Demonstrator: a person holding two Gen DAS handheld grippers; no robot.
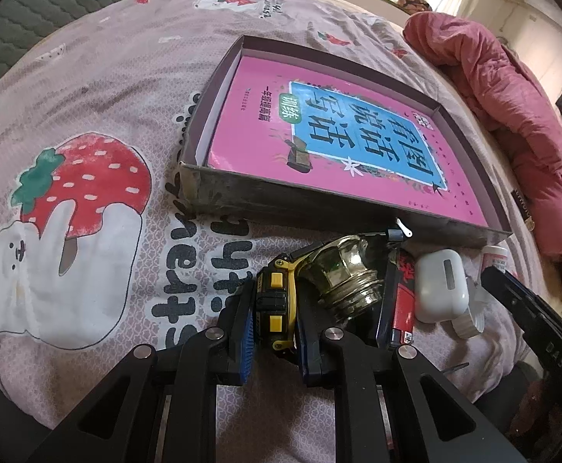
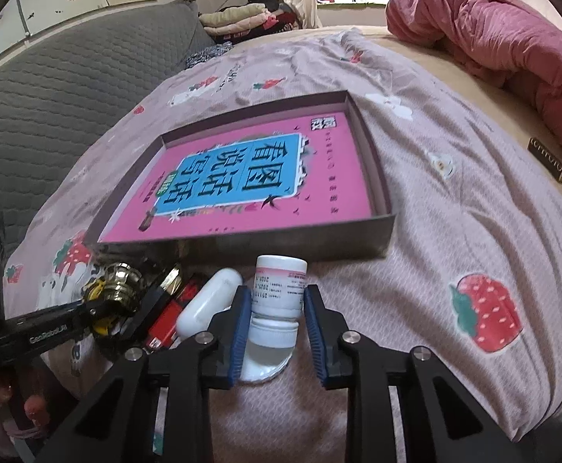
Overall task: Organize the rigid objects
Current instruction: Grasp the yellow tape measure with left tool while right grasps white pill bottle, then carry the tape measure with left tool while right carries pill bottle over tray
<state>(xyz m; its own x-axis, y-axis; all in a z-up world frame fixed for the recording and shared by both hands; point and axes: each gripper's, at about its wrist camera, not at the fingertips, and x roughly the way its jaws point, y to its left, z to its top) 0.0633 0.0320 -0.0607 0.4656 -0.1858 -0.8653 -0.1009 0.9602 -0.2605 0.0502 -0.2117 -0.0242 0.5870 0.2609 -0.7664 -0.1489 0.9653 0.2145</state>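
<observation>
My left gripper (image 1: 272, 322) is shut on a black and yellow watch (image 1: 275, 301) lying on the bedsheet. Beside it are a glass ornament (image 1: 342, 274), a red lighter (image 1: 402, 308) and a white earbud case (image 1: 441, 285). My right gripper (image 2: 277, 328) is open around a white medicine bottle (image 2: 279, 289) standing on a clear lid; the pads (image 2: 242, 324) stand on both sides, and I cannot tell whether they touch it. A shallow grey box (image 1: 281, 200) just beyond holds a pink book (image 1: 339, 131); it also shows in the right wrist view (image 2: 300, 247).
The sheet is pink with strawberry prints (image 2: 485, 316). A red quilt (image 2: 512, 46) is bunched at the far right. A grey quilted headboard (image 2: 49, 108) lies to the left. The left gripper shows in the right wrist view (image 2: 99, 308) among the small items.
</observation>
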